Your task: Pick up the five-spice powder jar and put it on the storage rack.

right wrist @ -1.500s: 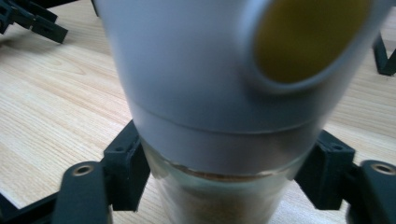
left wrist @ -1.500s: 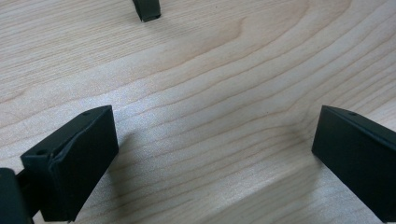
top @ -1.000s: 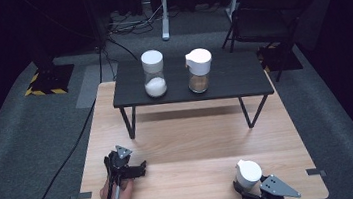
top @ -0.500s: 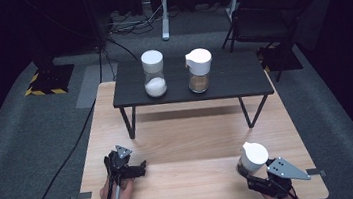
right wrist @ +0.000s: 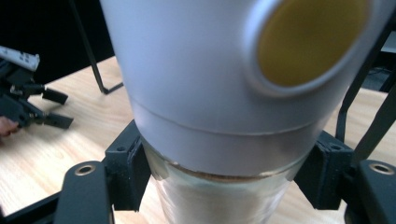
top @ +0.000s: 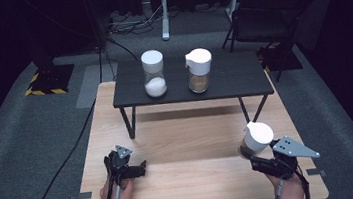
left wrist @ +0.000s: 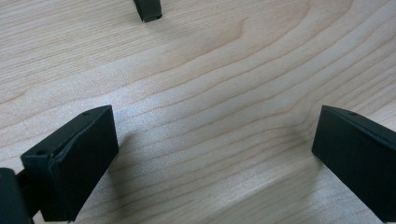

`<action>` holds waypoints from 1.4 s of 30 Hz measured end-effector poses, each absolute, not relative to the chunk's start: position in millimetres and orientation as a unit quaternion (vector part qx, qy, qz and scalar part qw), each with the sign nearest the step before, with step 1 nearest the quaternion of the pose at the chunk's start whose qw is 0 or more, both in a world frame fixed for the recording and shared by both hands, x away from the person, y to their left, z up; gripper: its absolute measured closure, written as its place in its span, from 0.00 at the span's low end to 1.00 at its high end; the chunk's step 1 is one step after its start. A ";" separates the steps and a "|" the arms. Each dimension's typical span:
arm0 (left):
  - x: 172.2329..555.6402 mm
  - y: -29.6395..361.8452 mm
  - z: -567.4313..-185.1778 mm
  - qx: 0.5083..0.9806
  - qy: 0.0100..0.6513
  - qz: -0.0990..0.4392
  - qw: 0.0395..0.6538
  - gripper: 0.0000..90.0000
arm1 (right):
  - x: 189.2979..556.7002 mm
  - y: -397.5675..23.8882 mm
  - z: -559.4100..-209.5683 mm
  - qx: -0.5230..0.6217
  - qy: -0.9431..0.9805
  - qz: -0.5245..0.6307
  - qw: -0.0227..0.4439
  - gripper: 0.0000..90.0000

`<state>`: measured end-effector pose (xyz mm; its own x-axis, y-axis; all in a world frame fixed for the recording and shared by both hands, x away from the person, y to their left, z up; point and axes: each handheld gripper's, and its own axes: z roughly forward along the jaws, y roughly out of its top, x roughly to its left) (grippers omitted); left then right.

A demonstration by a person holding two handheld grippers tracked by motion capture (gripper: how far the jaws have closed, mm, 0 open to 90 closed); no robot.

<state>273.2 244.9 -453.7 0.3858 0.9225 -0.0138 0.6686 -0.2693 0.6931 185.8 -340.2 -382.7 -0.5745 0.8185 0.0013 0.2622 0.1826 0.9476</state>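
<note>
My right gripper [top: 250, 157] is shut on a glass jar [top: 256, 139] with a white lid and holds it above the wooden table's [top: 189, 138] near right part. In the right gripper view both jaws press on the jar's glass body [right wrist: 219, 196], just under the white lid [right wrist: 210, 84], which has a yellow round spot. Pale brown powder shows inside. My left gripper [top: 140, 168] rests on the wood at the near left. Its jaws [left wrist: 215, 140] stand wide apart with bare wood between them.
A low black table [top: 232, 80] stands on the far half of the wooden table. It carries a white-lidded jar of white powder [top: 154, 75] and a white-lidded jar of brown powder [top: 199, 70]. One black leg [left wrist: 148, 9] stands ahead of my left gripper. A chair [top: 275, 12] stands behind.
My right gripper has risen from the table with the jar and drifted a little right. The left gripper has not moved.
</note>
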 end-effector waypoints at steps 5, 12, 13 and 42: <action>273.1 244.4 -453.8 0.770 0.517 0.202 0.315 0.00 | 195.6 -340.5 -366.6 0.368 0.720 0.521 0.273 0.33; 273.1 244.1 -453.7 0.770 0.517 0.203 0.314 0.00 | 211.4 -341.6 -351.5 0.371 0.717 0.526 0.267 0.33; 273.1 244.1 -453.7 0.770 0.517 0.203 0.314 0.00 | 211.4 -341.6 -351.5 0.371 0.717 0.526 0.267 0.33; 272.6 244.0 -453.6 0.770 0.518 0.203 0.313 0.00 | 286.3 -326.2 -269.6 0.361 0.718 0.521 0.288 0.33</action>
<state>272.6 244.0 -453.6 0.3810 0.9245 -0.0118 0.6700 -0.2673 0.6925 286.3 -326.2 -269.6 -0.5736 0.8183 -0.0381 0.2176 0.1971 0.9559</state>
